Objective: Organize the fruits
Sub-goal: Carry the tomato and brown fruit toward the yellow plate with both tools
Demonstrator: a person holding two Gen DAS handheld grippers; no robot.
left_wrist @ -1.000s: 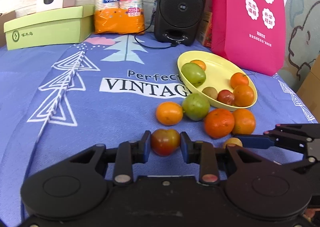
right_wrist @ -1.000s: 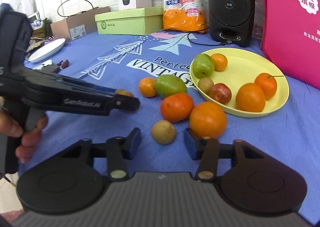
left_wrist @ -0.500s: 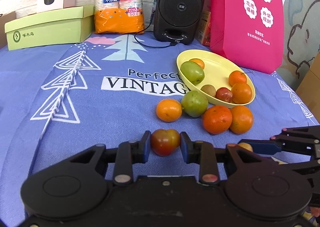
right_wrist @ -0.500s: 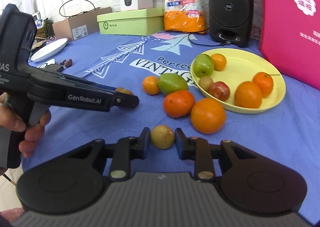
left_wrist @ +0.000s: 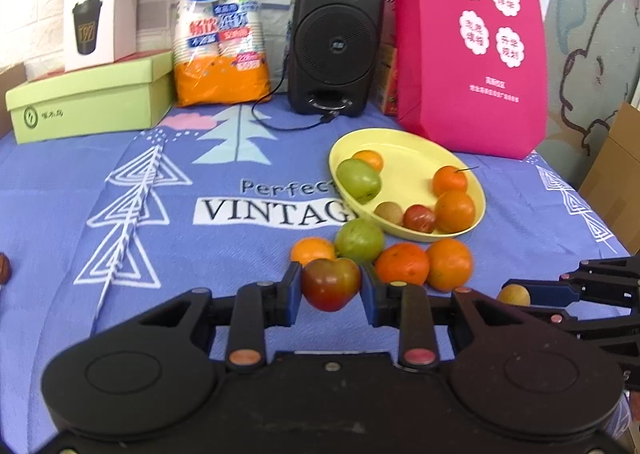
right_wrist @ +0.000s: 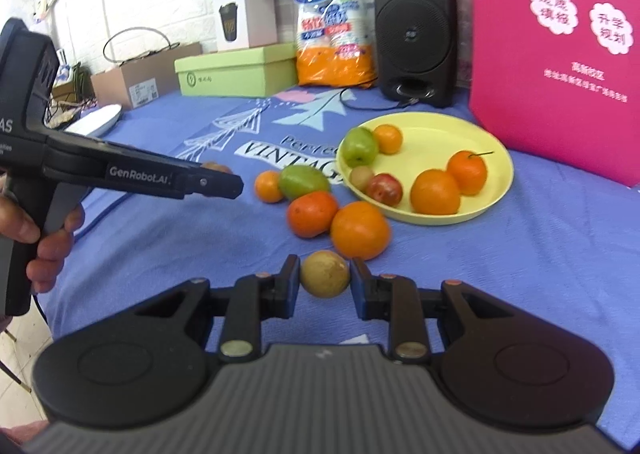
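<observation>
Blue printed cloth [left_wrist: 168, 221] covers the table, where six fruits lie in one yellow plate [left_wrist: 416, 157] and four loose fruits sit just beside it. Left gripper [left_wrist: 331, 282] is closed on a red-green tomato [left_wrist: 330, 284]; right gripper [right_wrist: 325, 274] is closed on a small brownish-yellow fruit [right_wrist: 325, 273].

A red-green tomato [left_wrist: 330, 283] and a small tan fruit [right_wrist: 325, 273] sit clamped; six fruits fill the yellow plate [right_wrist: 494, 147].

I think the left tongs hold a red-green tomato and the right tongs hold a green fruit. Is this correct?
Not quite. The left tongs do hold the red-green tomato, but the right tongs hold a small yellow-brown fruit, not a green one. The right wrist view shows it.
</observation>
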